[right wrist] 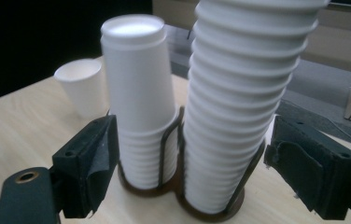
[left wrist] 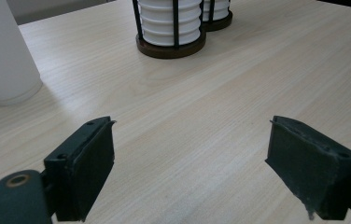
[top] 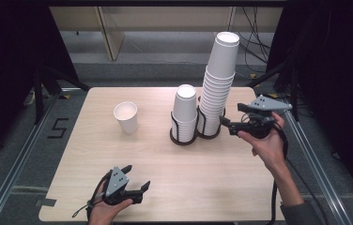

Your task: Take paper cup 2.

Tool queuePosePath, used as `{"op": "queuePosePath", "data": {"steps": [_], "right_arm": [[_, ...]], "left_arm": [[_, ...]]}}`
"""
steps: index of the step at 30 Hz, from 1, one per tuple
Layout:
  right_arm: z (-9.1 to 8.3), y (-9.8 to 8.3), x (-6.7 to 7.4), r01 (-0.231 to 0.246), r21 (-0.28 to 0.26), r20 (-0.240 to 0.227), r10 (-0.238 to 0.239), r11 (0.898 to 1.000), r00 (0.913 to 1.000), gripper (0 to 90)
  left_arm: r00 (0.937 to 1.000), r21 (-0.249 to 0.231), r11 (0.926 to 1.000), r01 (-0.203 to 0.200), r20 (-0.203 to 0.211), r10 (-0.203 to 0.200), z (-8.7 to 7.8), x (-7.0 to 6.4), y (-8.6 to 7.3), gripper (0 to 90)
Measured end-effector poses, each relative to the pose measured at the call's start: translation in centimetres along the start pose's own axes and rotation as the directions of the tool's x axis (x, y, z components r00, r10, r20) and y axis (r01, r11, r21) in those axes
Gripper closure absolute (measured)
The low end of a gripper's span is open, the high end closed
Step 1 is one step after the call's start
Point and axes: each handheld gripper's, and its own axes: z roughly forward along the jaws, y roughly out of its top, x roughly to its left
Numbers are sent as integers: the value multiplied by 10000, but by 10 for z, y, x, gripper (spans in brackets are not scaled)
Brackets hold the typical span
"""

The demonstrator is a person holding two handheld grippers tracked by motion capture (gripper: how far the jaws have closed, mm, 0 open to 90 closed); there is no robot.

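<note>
Two stacks of white paper cups stand upside down in black wire holders at the table's far middle: a short stack (top: 184, 112) (right wrist: 138, 93) and, to its right, a tall stack (top: 218, 84) (right wrist: 239, 107). A single white cup (top: 126, 117) (right wrist: 82, 86) stands upright to their left. My right gripper (top: 232, 115) (right wrist: 190, 140) hovers open just right of the tall stack, level with its lower part, jaws wide and touching nothing. My left gripper (top: 138, 176) (left wrist: 190, 140) rests open near the table's front edge, with bare wood between its jaws.
The light wooden table (top: 212, 173) has bare room across its front and left. In the left gripper view the single cup (left wrist: 3, 56) is at the far left and the short stack's holder (left wrist: 171, 21) is ahead. Dark frames and cables surround the table.
</note>
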Motion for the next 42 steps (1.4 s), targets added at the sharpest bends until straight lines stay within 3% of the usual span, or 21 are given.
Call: {"op": "queuePosePath", "data": {"steps": [8, 18, 21, 31, 42], "right_arm": [[3, 50, -21, -58, -509, 711, 94, 9987, 9974, 161], [15, 88, -32, -559, -817, 833, 627, 9951, 9946, 155], [20, 97, -33, -726, -938, 764, 799, 9929, 9939, 155], [47, 122, -32, -461, -838, 1196, 559, 9954, 9912, 155], [74, 125, -33, -842, -742, 1409, 940, 9937, 9856, 128]], "left_arm": [[9999, -1, 10000, -32, 128, 32, 0, -1, 0, 145], [9998, 72, 9999, -71, 181, 69, 1, -2, 0, 145], [9998, 67, 10000, -64, 187, 62, 1, -2, 0, 145], [9994, 24, 9999, -168, 291, 167, 1, -5, 1, 145], [9991, 75, 9997, -234, 342, 231, 1, -7, 1, 145]]}}
